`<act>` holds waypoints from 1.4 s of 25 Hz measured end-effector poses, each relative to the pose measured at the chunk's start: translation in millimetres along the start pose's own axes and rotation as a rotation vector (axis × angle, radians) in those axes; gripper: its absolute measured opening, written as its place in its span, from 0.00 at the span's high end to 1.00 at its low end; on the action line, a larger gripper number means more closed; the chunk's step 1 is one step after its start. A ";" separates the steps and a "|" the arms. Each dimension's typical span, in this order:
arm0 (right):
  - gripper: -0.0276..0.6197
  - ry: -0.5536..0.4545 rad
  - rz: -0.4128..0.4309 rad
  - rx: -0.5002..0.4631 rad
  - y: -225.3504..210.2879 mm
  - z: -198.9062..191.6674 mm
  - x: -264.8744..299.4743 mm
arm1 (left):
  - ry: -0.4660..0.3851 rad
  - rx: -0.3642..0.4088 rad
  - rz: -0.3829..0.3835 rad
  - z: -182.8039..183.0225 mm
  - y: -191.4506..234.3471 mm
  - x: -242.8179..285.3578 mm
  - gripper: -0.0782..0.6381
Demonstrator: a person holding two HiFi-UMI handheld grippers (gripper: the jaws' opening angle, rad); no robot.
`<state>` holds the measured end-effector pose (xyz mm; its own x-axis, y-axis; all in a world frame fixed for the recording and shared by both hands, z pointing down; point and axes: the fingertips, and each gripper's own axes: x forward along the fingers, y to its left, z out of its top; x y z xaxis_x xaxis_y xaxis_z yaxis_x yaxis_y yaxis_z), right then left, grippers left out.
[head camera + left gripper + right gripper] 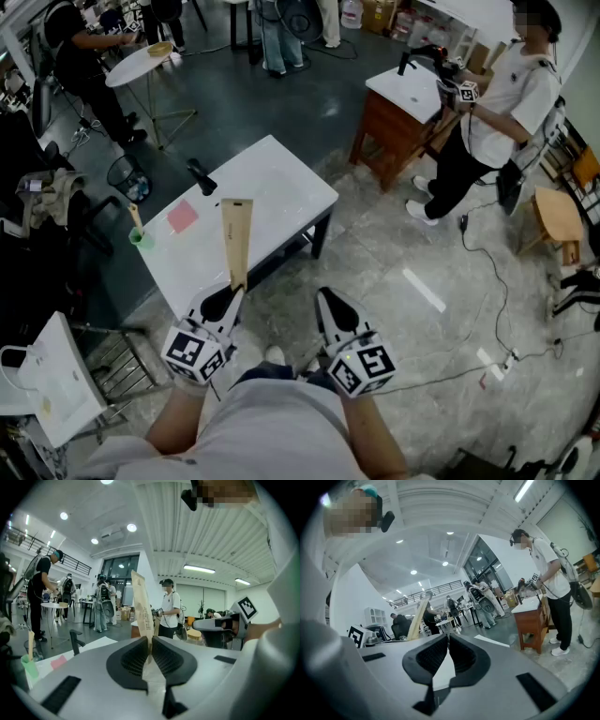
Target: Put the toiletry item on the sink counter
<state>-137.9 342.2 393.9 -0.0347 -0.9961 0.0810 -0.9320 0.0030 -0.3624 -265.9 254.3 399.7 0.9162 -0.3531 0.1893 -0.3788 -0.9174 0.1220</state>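
Observation:
A long, flat tan packet (235, 239) stands almost upright, and my left gripper (234, 292) is shut on its lower end. In the left gripper view the packet (143, 611) rises from between the pads, with the left gripper (150, 644) closed around it. My right gripper (328, 298) is beside it, shut with nothing between its jaws; the right gripper view shows the right gripper (448, 639) with its tips meeting and the packet (417, 620) off to the left. The sink counter (412, 89), a white top with a black tap on a wooden cabinet, stands far ahead to the right.
A white table (272, 202) lies just ahead with a black tap part (201, 176), a pink card (182, 217) and a green cup (141, 238). A person in a white shirt (502, 103) stands at the sink counter. Cables (487, 281) trail over the floor at the right.

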 end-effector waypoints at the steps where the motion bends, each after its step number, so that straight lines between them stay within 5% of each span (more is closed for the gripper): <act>1: 0.91 -0.004 0.001 -0.003 1.5 -0.1 3.0 | 0.003 -0.007 -0.001 -0.7 4.7 0.1 0.83; 18: 0.91 -0.048 -0.053 0.015 3.7 -9.6 59.1 | 0.038 -0.032 -0.073 -15.1 69.4 12.6 0.83; 35: 0.91 -0.015 0.083 0.028 -92.1 32.6 180.9 | 0.049 -0.057 0.087 -1.1 129.6 110.1 0.83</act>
<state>-46.6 158.8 411.6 -0.1060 -0.9937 0.0360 -0.9157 0.0834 -0.3931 -214.3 96.8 437.4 0.8726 -0.4205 0.2484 -0.4648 -0.8712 0.1582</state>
